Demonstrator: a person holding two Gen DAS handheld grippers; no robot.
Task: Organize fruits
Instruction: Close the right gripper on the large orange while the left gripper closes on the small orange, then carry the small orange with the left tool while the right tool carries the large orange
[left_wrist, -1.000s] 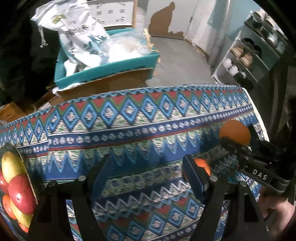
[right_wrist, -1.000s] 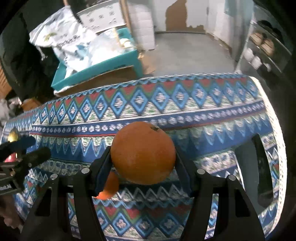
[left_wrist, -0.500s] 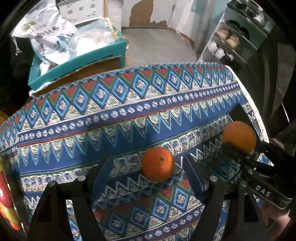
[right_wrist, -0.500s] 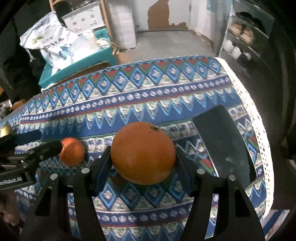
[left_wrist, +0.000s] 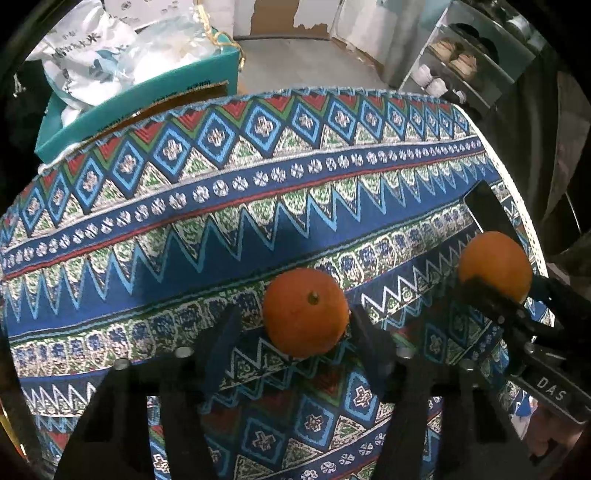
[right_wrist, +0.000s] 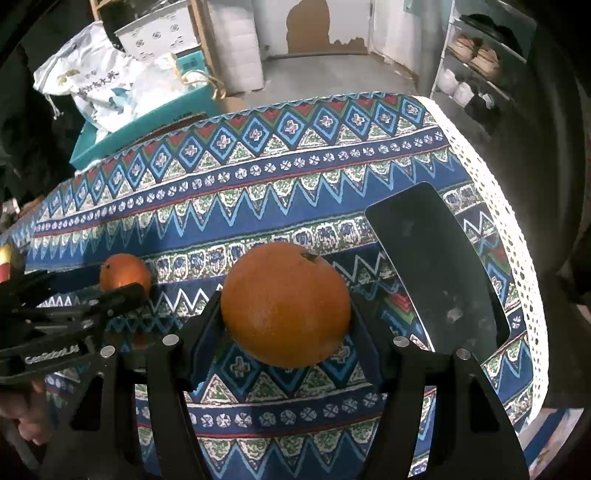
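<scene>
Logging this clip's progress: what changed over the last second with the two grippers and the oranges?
The left gripper swung away from the fruit plate at the left toward the small orange on the tablecloth; that orange now sits between its open fingers, not yet clamped. The right gripper drifted toward the table's right end, nearer the black phone. Unchanged: it stays shut on the large orange.

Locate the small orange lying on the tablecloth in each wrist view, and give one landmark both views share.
Left wrist view: small orange at lower centre, between the open fingers of the left hand-held gripper.
Right wrist view: small orange at middle left, behind that gripper's fingertips.
Shared landmark: dark flat slab near the tablecloth's right edge.
</scene>
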